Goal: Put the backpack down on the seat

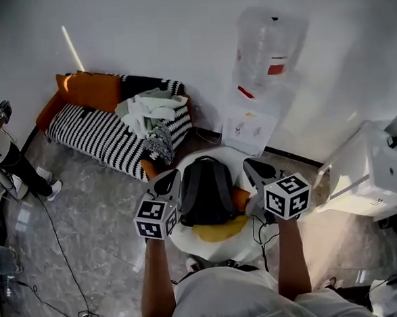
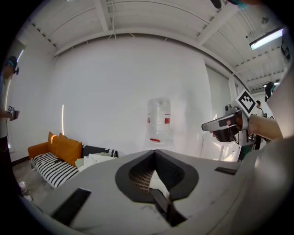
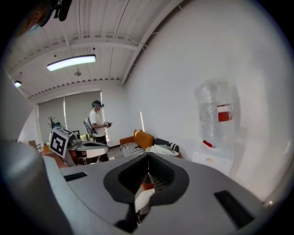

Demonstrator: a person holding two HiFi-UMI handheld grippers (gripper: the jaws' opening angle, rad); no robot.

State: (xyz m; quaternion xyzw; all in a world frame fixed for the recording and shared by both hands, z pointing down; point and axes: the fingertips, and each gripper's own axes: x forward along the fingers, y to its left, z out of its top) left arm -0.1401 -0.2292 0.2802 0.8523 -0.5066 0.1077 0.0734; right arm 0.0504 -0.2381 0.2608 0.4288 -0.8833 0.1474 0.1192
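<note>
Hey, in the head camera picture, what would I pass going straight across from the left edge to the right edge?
Standing person → orange cushion → left gripper → backpack → right gripper → white cabinet

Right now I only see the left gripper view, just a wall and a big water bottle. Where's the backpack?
Observer: The head view shows the backpack on a round white seat, below where your camera points.
Operator: Is my other claw grabbing it?
Observer: No. The right gripper view shows the right gripper shut, with no backpack in its jaws.
Operator: Anything else on the seat?
Observer: A yellow cushion peeks out from under the backpack.
</note>
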